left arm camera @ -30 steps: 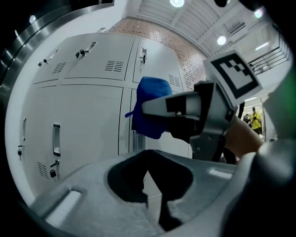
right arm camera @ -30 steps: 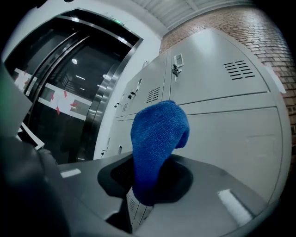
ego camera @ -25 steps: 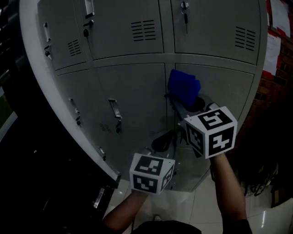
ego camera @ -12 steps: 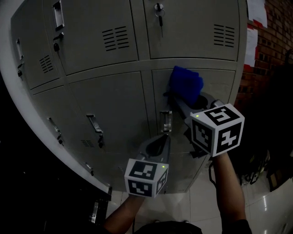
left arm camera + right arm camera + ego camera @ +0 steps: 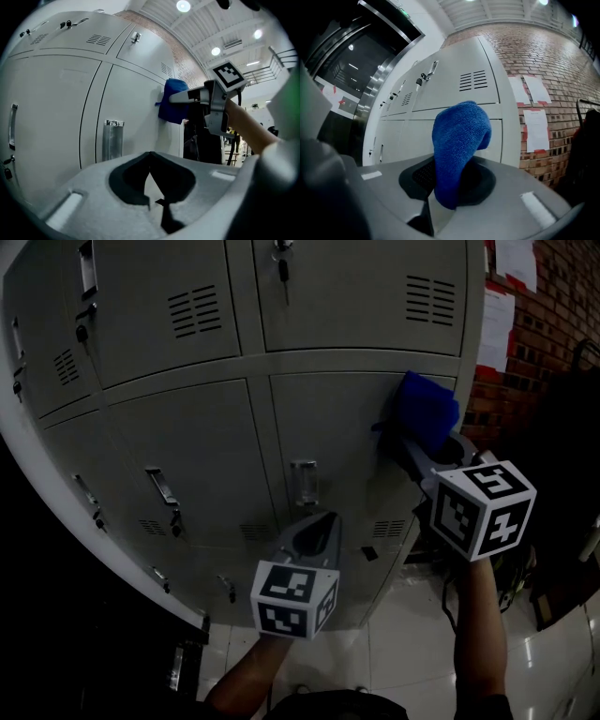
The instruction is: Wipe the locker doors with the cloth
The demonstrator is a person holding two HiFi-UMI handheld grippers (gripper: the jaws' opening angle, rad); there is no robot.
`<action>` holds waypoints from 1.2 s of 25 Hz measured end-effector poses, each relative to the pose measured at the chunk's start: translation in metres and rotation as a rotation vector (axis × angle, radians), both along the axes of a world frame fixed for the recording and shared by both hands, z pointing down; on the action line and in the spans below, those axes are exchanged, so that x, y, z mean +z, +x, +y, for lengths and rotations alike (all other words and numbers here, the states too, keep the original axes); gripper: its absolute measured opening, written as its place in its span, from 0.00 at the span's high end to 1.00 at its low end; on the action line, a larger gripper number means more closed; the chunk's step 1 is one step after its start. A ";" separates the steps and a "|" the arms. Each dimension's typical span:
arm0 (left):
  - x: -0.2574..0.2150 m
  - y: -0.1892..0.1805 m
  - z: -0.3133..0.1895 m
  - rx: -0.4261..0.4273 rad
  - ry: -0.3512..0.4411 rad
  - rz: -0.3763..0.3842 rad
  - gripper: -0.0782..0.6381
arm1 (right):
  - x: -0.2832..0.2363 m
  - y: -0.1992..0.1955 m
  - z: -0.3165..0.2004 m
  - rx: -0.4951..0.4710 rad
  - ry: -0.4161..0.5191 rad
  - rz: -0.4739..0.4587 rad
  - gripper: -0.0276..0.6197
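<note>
Right gripper (image 5: 445, 190): jaws clamped on a bunched blue terry cloth (image 5: 458, 145), which sticks out past the jaw tips. In the head view the cloth (image 5: 427, 411) lies against the upper right corner of the lower grey metal locker door (image 5: 342, 442), close to the cabinet's right edge.

Left gripper (image 5: 152, 190): jaws together, nothing between them. It is held low, pointing at the same door below its recessed metal handle (image 5: 304, 482), apart from the surface.

A brick wall (image 5: 553, 56) bears white paper sheets (image 5: 536, 129); glossy pale floor tiles (image 5: 412, 643) lie below; round ceiling lights (image 5: 183, 5) glow overhead.
</note>
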State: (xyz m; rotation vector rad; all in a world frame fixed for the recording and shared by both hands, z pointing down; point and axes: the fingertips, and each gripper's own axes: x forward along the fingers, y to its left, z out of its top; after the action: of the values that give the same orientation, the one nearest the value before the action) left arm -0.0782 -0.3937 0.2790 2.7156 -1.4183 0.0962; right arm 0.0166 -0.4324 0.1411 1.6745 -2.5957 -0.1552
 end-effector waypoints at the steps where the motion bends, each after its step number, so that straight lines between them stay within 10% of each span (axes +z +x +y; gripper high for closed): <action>1: 0.001 0.002 -0.001 -0.002 0.000 -0.001 0.89 | 0.001 0.007 0.000 0.011 0.000 0.005 0.84; 14: -0.004 0.004 -0.004 -0.041 0.018 -0.019 0.89 | 0.007 0.034 0.001 0.052 0.017 0.025 0.83; 30: 0.005 -0.080 0.008 -0.258 0.033 -0.045 0.89 | 0.088 -0.145 0.022 -0.272 -0.009 0.036 0.83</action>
State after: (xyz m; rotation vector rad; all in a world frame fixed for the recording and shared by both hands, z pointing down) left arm -0.1585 -0.3857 0.2840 2.5429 -1.7823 0.1196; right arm -0.1281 -0.4105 0.2292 1.2952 -2.7795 -0.1820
